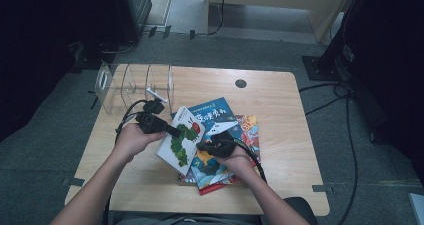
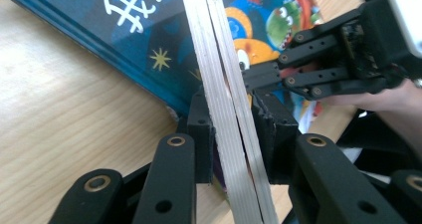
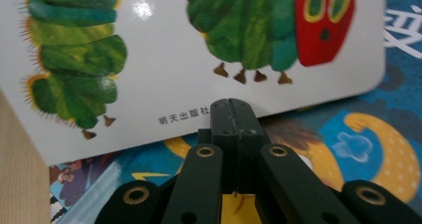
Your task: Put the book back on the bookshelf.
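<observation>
A white board book with a green caterpillar on its cover (image 1: 182, 135) is tilted up off a pile of picture books (image 1: 247, 130). My left gripper (image 1: 176, 131) is shut on its edge. In the left gripper view the pale page block (image 2: 226, 99) stands between the two pads (image 2: 201, 129), which press on both sides. My right gripper (image 1: 202, 146) is shut with nothing in it. Its tip (image 3: 233, 109) sits at the caterpillar book's lower edge (image 3: 164, 74), over a blue book (image 3: 358, 134). The left gripper view also has the right gripper (image 2: 263, 77) meeting that edge.
A clear acrylic book rack (image 1: 132, 85) with several dividers stands at the far left of the wooden table (image 1: 280, 105). A blue-covered book (image 1: 215, 112) lies on top of the pile. A round cable hole (image 1: 241, 83) is near the far edge. Cables trail on the floor.
</observation>
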Tool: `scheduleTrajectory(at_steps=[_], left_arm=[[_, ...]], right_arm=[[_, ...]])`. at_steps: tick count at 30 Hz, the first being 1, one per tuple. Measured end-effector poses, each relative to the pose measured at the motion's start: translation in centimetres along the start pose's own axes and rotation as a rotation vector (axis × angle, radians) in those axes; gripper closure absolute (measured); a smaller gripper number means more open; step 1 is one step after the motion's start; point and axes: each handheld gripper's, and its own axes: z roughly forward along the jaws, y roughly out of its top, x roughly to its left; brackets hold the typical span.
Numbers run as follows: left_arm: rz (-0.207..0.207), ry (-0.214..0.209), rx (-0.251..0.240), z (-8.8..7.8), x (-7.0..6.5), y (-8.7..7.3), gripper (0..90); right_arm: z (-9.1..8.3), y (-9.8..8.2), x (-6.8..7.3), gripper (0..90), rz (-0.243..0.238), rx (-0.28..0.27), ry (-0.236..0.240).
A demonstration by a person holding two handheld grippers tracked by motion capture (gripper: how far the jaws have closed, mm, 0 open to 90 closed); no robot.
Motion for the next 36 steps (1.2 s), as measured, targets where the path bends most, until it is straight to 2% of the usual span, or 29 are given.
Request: scheduleTrajectory(at_steps=[2,3,4,5,6,7,9,10,12,13,14,15,16,17,18,20,22,24,26,29,30,31,32,33,36], left_arm=[[0.023,0.024,0.042,-0.6,-0.3,0.7,76.1],[0.023,0.024,0.042,-0.6,-0.3,0.7,77.8],[0.058,0.054,0.062,-1.1,-0.6,0.8,77.8],[0.058,0.054,0.062,-1.1,-0.6,0.8,77.9],[0.066,0.097,0.076,-1.6,-0.7,0.8,77.9],[0.075,0.111,0.081,-1.9,-0.8,0.7,77.9],[0.075,0.122,0.077,-2.2,-0.7,0.5,77.9],[0.065,0.131,0.070,-2.7,-0.5,0.3,77.9],[0.050,0.165,0.050,-3.9,0.0,-0.3,77.9],[0.050,0.165,0.050,-3.9,0.0,-0.3,77.9],[0.045,0.179,0.045,-4.4,0.2,-0.5,77.9],[0.034,0.196,0.040,-4.8,0.4,-0.7,77.9],[0.016,0.222,0.030,-5.7,0.8,-1.1,78.0],[0.016,0.222,0.030,-5.7,0.8,-1.1,78.0],[-0.001,0.242,0.017,-6.4,1.1,-1.4,77.9],[-0.018,0.251,0.005,-6.9,1.4,-1.6,78.0],[-0.026,0.257,-0.004,-7.1,1.5,-1.6,77.9],[-0.045,0.287,-0.010,-7.4,1.9,-1.6,78.0],[-0.052,0.294,-0.010,-7.5,2.0,-1.6,77.9],[-0.117,0.306,-0.028,-7.9,2.5,-1.2,78.0],[-0.117,0.306,-0.028,-7.9,2.5,-1.2,77.9],[-0.153,0.308,-0.036,-8.1,2.7,-0.9,77.9],[-0.153,0.308,-0.036,-8.1,2.7,-0.9,78.0],[-0.185,0.322,-0.039,-8.1,2.8,-0.3,78.0],[-0.207,0.342,-0.021,-8.0,2.8,0.5,78.0]], right_arm=[[0.2,0.2,0.3,86.2,-0.027,0.007,0.006],[0.3,0.2,0.4,84.4,-0.037,0.016,-0.001],[0.3,0.2,0.5,80.9,-0.050,0.017,-0.001],[0.3,0.2,0.5,76.1,-0.062,0.014,-0.008],[0.3,0.2,0.5,73.2,-0.069,0.010,-0.020],[0.2,0.2,0.4,71.2,-0.074,0.014,-0.029],[0.1,0.2,0.4,67.7,-0.077,0.013,-0.038],[-0.1,0.2,0.3,63.0,-0.085,0.019,-0.078],[-0.3,0.2,0.1,59.2,-0.107,0.024,-0.110],[-0.3,0.2,0.1,59.2,-0.107,0.024,-0.110],[-0.4,0.1,0.0,57.0,-0.116,0.027,-0.139],[-0.4,0.1,0.0,57.0,-0.116,0.027,-0.139],[-0.5,0.0,-0.2,54.1,-0.130,0.027,-0.162],[-0.5,0.0,-0.2,54.1,-0.130,0.027,-0.162],[-0.6,0.1,-0.5,52.4,-0.131,0.028,-0.171],[-0.6,0.1,-0.7,51.6,-0.120,0.028,-0.174],[-0.6,0.2,-0.8,50.9,-0.120,0.029,-0.176],[-0.6,0.3,-1.0,50.3,-0.110,0.033,-0.184],[-0.5,0.3,-1.2,49.8,-0.111,0.029,-0.184],[-0.5,0.3,-1.3,49.4,-0.114,0.022,-0.184],[-0.4,0.3,-1.3,49.3,-0.112,0.021,-0.186],[-0.4,0.3,-1.3,49.3,-0.111,0.019,-0.184],[-0.4,0.3,-1.3,49.3,-0.111,0.019,-0.184],[-0.3,0.4,-1.3,49.3,-0.110,0.018,-0.183],[-0.3,0.4,-1.4,49.3,-0.115,0.017,-0.181]])
